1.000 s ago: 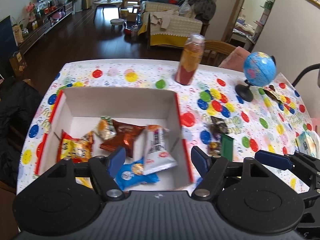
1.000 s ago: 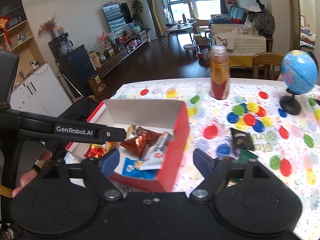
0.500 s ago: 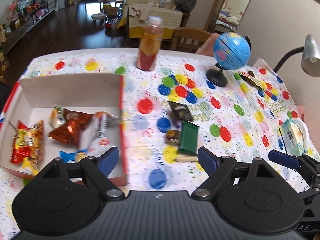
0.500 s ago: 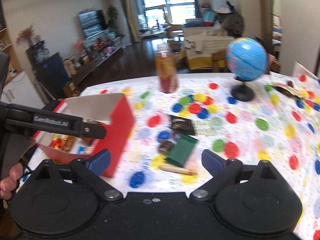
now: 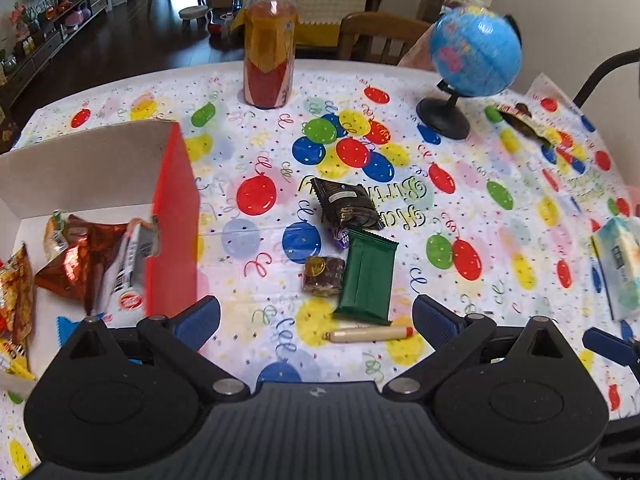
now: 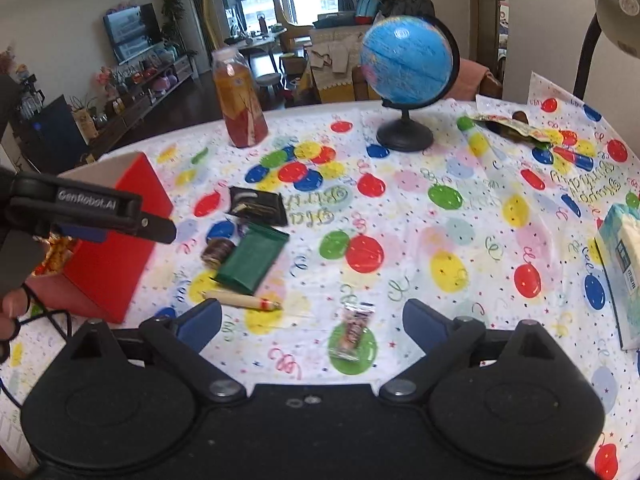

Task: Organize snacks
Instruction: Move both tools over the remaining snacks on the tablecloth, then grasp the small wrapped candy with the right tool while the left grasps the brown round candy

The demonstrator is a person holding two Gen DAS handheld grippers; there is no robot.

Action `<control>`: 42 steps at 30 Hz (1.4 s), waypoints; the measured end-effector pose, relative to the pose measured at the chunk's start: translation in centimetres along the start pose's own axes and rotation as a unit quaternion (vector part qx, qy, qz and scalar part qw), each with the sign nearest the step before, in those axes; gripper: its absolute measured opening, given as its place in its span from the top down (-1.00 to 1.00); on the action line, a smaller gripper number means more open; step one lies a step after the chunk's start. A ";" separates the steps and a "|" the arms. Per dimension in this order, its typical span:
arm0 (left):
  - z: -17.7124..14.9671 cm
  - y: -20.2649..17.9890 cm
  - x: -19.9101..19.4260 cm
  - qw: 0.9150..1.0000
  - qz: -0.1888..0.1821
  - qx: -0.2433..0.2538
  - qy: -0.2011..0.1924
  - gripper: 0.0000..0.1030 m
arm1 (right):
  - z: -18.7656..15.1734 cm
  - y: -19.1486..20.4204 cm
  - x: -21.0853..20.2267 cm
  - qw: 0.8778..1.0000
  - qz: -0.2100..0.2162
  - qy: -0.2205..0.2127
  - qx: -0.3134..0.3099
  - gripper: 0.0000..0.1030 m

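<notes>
Box (image 5: pixel 176 200) now at frame left; both grippers, left (image 5: pixel 316 316) & right (image 6: pixel 312 320), wide & empty, swung to loose snacks, green pack (image 5: pixel 366 276) center-frame.

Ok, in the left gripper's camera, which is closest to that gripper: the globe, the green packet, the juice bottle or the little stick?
1. Stick, just ahead of the left gripper.
2. Green packet, right behind it.
3. Globe, far right.
4. Juice bottle, far edge; nearly level with the globe.

table (image 5: pixel 472 216) | on it: red box (image 5: pixel 176 216), green packet (image 5: pixel 366 276), bottle (image 5: pixel 270 56), globe (image 5: pixel 474 56)
</notes>
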State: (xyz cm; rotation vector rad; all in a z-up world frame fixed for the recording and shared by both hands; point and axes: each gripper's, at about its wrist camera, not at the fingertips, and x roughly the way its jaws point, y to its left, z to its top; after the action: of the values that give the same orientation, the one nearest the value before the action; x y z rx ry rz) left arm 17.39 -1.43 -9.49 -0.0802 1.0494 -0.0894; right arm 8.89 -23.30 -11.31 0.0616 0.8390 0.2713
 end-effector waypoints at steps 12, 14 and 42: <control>1.7 -1.4 5.4 0.999 0.037 0.021 0.027 -0.99 | -0.5 -2.1 4.7 0.999 -0.004 0.053 0.011 -0.46; 1.9 -1.2 6.0 0.999 0.041 0.019 0.029 -0.98 | -0.4 -2.2 5.2 0.998 -0.001 0.056 0.013 -0.41; 2.2 1.6 9.9 0.995 -0.026 -0.034 0.087 0.35 | -1.2 -2.3 8.7 0.995 -0.018 0.099 0.028 0.74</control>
State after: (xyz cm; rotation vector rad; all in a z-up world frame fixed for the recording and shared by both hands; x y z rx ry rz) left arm 24.25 -0.92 -17.05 -0.1642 1.2250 -0.1080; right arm 14.04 -23.36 -18.74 0.0722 1.0437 0.2228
